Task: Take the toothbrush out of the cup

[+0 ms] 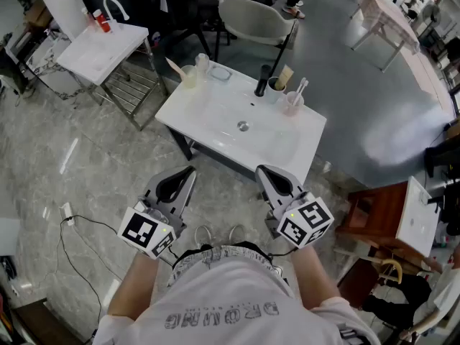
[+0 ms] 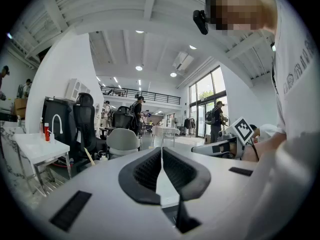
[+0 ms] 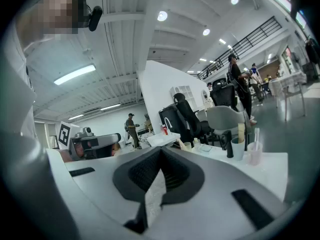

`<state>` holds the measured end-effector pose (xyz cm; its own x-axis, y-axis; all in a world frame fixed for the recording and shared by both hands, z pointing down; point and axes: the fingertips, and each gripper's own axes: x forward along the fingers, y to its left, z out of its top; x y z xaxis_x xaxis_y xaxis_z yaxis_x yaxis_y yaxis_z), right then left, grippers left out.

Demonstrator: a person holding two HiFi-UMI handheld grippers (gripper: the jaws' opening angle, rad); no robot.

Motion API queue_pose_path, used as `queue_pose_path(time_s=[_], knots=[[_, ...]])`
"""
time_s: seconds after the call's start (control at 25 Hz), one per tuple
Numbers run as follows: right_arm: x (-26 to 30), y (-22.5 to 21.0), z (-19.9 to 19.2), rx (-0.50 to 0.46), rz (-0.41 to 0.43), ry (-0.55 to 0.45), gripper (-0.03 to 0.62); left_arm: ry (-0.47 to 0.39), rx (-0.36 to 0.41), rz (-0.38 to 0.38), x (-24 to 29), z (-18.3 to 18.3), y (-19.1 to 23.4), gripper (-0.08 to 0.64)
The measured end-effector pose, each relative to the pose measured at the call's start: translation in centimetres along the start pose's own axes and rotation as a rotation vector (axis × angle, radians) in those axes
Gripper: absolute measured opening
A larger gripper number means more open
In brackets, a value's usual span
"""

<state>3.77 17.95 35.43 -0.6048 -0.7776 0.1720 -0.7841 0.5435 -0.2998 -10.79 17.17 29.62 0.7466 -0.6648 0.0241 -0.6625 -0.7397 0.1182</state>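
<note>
Black ribbed rubber lines both pairs of jaws, and both pairs are pressed together on nothing. The left gripper and the right gripper hang side by side close to the person's body, short of the near edge of the white washstand. The toothbrush is well ahead of the right gripper and a little to its right. It stands tilted in a pale pink cup at the washstand's far edge, just beside a second cup and a black tap. It looks like a light, stiff plastic stick, smooth and probably slippery if wet. The best hold is likely the length of handle that stands clear of the rim, pinched firmly and drawn out along its lean. The cup seems light too and may tip or lift with the toothbrush.
</note>
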Motion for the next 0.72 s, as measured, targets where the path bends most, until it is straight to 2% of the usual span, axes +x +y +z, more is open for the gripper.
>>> queue_pose_path(time_s=[0.72], knots=[[0.0, -0.12, 0.16, -0.003, -0.012, -0.005, 0.008, -0.002, 0.001, -0.004, 0.11, -0.01, -0.32, 0.026]])
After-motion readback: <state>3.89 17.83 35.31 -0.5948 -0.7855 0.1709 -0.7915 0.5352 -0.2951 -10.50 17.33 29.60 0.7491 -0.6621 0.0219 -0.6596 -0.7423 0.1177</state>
